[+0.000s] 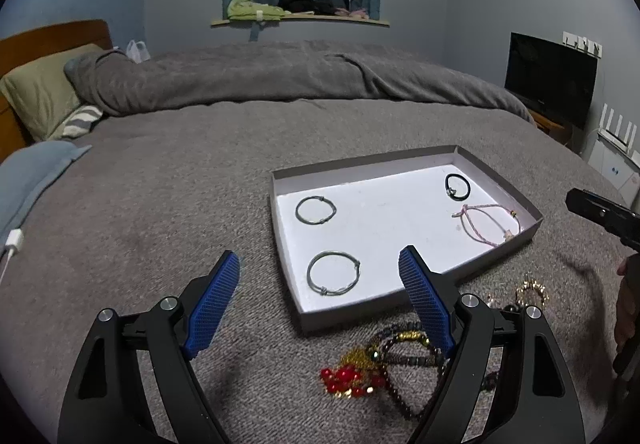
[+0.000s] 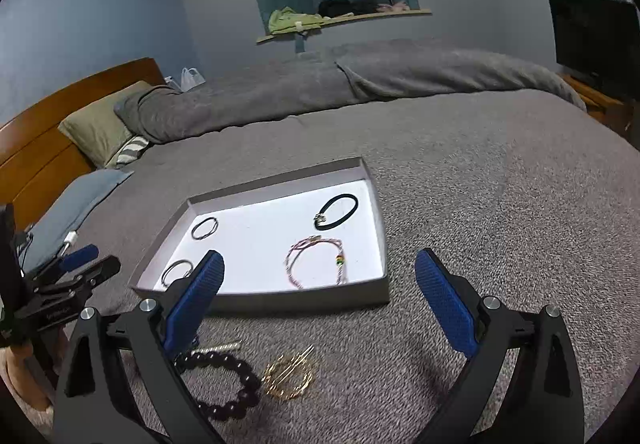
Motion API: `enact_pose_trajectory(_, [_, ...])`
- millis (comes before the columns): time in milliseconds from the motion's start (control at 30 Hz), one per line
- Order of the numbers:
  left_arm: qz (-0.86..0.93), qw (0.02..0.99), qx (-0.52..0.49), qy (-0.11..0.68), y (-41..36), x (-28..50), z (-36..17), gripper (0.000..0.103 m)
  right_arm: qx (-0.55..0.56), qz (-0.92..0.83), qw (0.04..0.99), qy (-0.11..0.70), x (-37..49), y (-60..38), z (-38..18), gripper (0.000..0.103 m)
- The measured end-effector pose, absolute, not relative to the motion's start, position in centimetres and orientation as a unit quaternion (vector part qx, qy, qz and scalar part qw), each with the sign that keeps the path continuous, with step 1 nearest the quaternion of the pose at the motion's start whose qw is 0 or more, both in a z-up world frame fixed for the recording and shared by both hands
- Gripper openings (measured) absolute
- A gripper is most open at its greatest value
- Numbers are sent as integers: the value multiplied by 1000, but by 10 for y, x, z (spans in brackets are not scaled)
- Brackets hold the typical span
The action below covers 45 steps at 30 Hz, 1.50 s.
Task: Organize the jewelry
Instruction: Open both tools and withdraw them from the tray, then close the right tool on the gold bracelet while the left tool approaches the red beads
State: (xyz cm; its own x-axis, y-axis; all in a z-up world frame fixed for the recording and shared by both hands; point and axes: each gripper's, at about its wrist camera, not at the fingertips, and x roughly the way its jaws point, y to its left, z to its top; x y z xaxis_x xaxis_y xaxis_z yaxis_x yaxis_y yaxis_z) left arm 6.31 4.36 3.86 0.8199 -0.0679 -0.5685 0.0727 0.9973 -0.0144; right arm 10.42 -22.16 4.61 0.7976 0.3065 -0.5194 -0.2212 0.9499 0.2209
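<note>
Spreading out on all sides of the shallow tray (image 1: 404, 310), the grey bed cover (image 1: 168, 195) lies bare to the left and beyond it, so there is open room there; the rolled duvet (image 1: 260, 77) bounds the far edge.

Both pairs of fingers stand wide apart with nothing between them. The left gripper (image 1: 320, 276) hangs over the tray's near left corner, and the right gripper (image 2: 320, 276) hangs just short of its near wall.

Partly hidden behind the left gripper's right finger (image 1: 426, 308), a tangle of beaded pieces (image 1: 384, 360) with red and gold beads lies on the cover just outside the tray; how many strands it holds is hard to make out. In the right wrist view a dark bead bracelet (image 2: 236, 384) is cut off by the left finger (image 2: 192, 304), touching a gold bangle (image 2: 290, 378).

Inside the tray, well apart: two silver wire bangles (image 1: 334, 273) and (image 1: 316, 210) at the left, a black hair tie (image 1: 457, 187) at the far right, and a pink cord bracelet (image 1: 486, 224) near the right wall.
</note>
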Motion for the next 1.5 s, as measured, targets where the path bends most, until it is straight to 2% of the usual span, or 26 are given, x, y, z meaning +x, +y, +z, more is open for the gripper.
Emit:
enact_pose_trajectory(300, [-27,952,7,306,43,57,32,82,65,140,941,302,84,-228,33,95])
enact_pose_trajectory(700, [-51,939,24,338,54,13,3,82,46,150,931,328,70,-232,12,95])
enact_pose_trajectory(1067, [-65,924,38,374,40,27,-14,82,11,173,920,352,68,-211,1,94])
enact_pose_trajectory(1133, [-66,924,42,374,39,30,-14,76,9,172,918,358,69,-209,-2,91])
enact_pose_trajectory(1233, [-69,924,45,374,38,34,-14,63,2,165,917,363,71,-208,-4,79])
enact_pose_trajectory(1300, [-68,923,45,377,39,37,-16,56,-10,149,918,368,74,-208,-7,62])
enact_pose_trajectory(1333, [-68,922,39,379,41,39,-16,48,-12,144,917,371,76,-209,-8,58])
enact_pose_trajectory(1400, [-76,919,28,385,44,43,-18,41,-14,142,915,378,79,-210,-12,47])
enact_pose_trajectory(1467, [-85,917,26,389,43,45,-20,33,-6,151,912,381,81,-210,-13,46])
enact_pose_trajectory(1500, [-95,915,26,392,42,45,-21,25,-3,160,911,381,81,-208,-13,46])
